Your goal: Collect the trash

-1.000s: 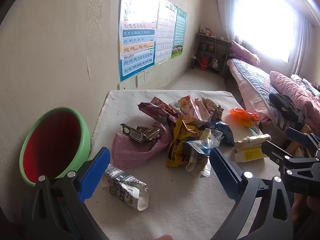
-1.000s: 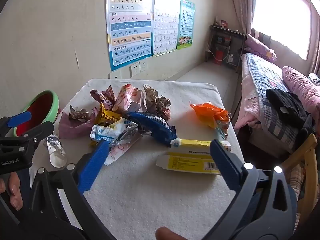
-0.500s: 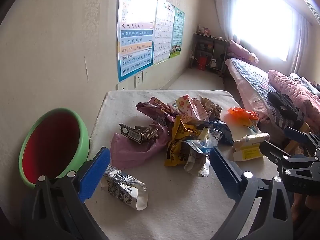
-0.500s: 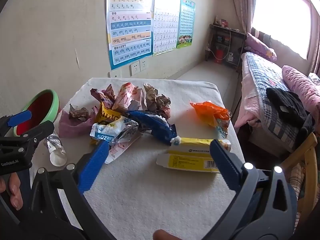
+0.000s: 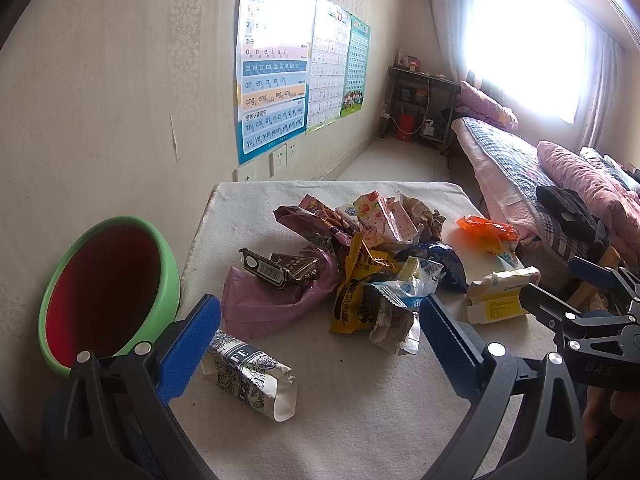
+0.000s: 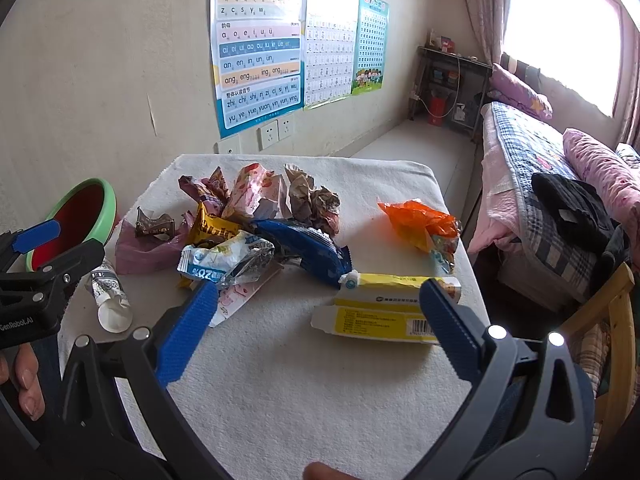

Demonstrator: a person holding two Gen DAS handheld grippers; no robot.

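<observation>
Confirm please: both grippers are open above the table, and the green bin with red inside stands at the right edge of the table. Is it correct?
Not quite. The green bin stands at the left edge of the table, as the left wrist view shows. The left gripper and the right gripper are open.

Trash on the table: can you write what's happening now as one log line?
step: before first pick | left tool: open, empty | right tool: open, empty | wrappers: piled on table | green bin: beside table
</observation>
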